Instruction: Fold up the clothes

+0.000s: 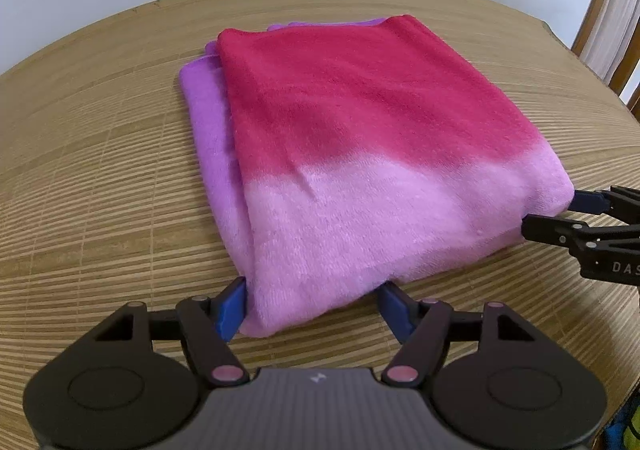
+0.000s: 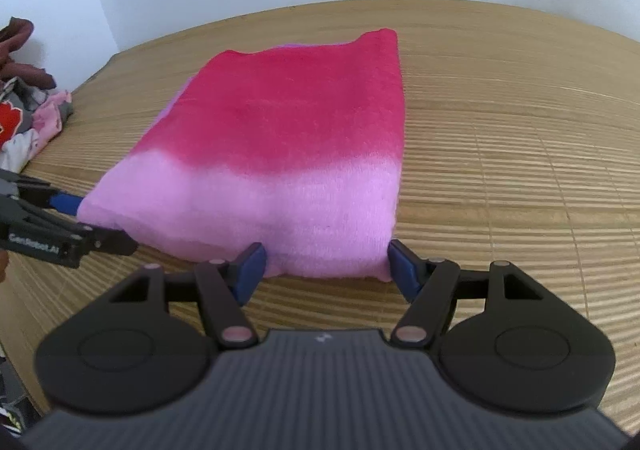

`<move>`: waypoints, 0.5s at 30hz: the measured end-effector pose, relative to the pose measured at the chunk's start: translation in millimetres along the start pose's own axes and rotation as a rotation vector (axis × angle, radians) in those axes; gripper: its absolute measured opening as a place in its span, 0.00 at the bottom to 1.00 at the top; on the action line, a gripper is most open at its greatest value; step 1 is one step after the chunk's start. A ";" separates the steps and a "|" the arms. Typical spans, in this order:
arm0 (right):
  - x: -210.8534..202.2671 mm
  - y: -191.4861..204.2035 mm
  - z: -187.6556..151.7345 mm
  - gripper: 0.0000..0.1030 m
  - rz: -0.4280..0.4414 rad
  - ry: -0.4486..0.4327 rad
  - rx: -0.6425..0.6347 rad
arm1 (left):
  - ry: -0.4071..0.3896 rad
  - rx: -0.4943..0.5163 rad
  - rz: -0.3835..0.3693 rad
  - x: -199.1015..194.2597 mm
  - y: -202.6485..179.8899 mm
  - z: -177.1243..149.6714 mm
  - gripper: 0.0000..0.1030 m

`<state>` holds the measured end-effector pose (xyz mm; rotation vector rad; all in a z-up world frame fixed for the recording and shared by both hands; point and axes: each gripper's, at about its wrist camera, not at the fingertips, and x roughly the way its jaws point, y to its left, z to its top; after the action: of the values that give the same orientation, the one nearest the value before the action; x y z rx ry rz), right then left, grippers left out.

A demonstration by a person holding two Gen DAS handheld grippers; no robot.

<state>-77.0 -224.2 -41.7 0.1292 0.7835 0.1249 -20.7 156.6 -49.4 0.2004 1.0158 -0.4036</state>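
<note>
1. Left tongs: jaws wide, one blue pad on each side of the cloth's near left corner. Pads look just beside the fluff, not pinching it.
2. Cloth: folded, flat on the mat, at 12 o'clock from both tongs. Red half far, pink half near, purple layer peeking out at 9 o'clock. Long way runs from 6 to 12 o'clock.
3. Right tongs: jaws wide too, pads around the near right corner. Cannot tell if touching.
4. Near edge the same closeness to both tongs, one corner each.
5. Likely next: pinch both corners, lift, carry toward 12 o'clock to fold in half.
6. Pile of other clothes off at 9 o'clock, well apart.
</note>
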 end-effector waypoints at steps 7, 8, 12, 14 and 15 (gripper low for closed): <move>0.6 6.3 -0.6 0.67 -0.042 0.004 0.003 | -0.008 0.030 -0.003 1.4 -2.9 -1.5 0.71; 1.0 7.0 -1.4 0.68 -0.045 -0.002 0.002 | -0.011 0.033 -0.005 1.2 -3.0 -2.1 0.71; 3.7 10.5 -5.1 0.67 -0.055 -0.035 -0.029 | -0.024 0.056 -0.010 2.0 -4.5 -2.5 0.70; 3.7 11.8 -6.1 0.57 -0.049 -0.049 -0.037 | -0.045 0.082 -0.034 1.1 -6.8 -2.5 0.48; 3.0 12.7 -6.2 0.51 -0.037 -0.054 -0.041 | -0.058 0.103 -0.064 -1.0 -8.9 -3.0 0.36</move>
<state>-80.1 -210.8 -46.1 0.0791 0.7288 0.1019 -27.2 149.7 -49.9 0.2479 0.9468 -0.5174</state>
